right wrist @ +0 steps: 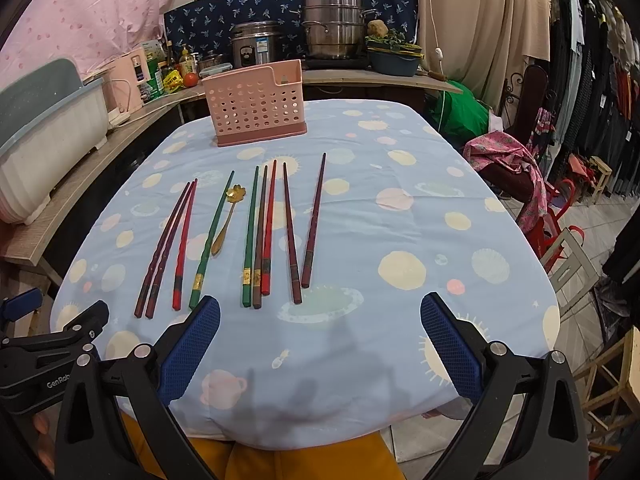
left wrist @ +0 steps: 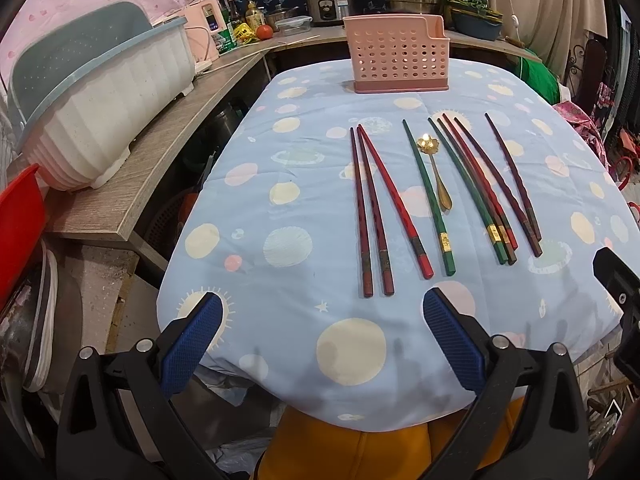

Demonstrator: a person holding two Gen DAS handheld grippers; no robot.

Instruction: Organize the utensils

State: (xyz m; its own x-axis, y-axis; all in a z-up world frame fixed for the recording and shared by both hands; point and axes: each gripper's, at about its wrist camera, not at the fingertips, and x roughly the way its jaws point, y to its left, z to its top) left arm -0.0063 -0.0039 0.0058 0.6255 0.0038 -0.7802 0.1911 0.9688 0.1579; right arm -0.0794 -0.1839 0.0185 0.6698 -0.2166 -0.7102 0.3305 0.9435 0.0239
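Note:
Several chopsticks lie side by side on the blue patterned tablecloth (left wrist: 288,264): dark red ones (left wrist: 366,216), a bright red one (left wrist: 396,200), green ones (left wrist: 428,196) and a mixed bundle (left wrist: 476,192). A small gold flower-bowl spoon (left wrist: 436,176) lies among them. A pink perforated utensil holder (left wrist: 398,54) stands at the table's far end, empty as far as I can see. My left gripper (left wrist: 322,308) is open and empty above the near edge. My right gripper (right wrist: 320,308) is open and empty, just short of the chopsticks (right wrist: 256,236), spoon (right wrist: 226,220) and holder (right wrist: 256,106).
A white and teal dish rack (left wrist: 104,100) sits on the wooden counter (left wrist: 132,184) to the left. Pots, a rice cooker (left wrist: 330,0) and bottles line the back counter. A chair with pink cloth (right wrist: 508,160) and clothes racks stand to the right.

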